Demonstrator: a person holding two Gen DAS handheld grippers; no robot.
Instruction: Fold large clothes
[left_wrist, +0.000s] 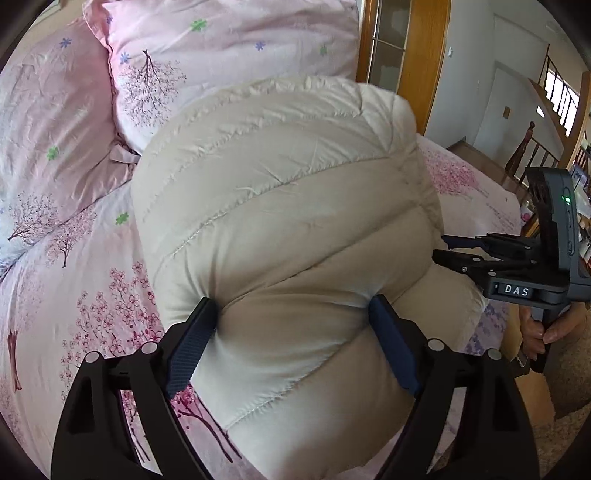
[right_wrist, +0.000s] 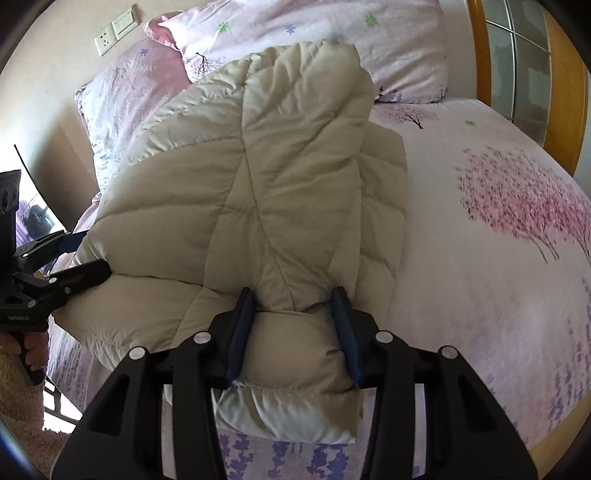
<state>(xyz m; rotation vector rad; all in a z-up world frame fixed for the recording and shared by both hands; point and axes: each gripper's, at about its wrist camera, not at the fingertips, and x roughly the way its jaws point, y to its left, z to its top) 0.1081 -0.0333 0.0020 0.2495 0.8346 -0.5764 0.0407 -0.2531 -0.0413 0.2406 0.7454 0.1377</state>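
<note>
With both pairs of tongs, left gripper (left_wrist: 293, 332) and right gripper (right_wrist: 293, 332), part-closed on the cream puffer jacket (left_wrist: 280, 206) on the floral bed (left_wrist: 74, 280), you appear mid-fold; next, carry the pinched edge across evenly.

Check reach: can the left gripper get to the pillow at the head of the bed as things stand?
Probably not yet. The left gripper is shut on the cream puffy jacket, whose bulk lies between it and the pillow. It would likely have to release first, then go over or around the jacket.
</note>
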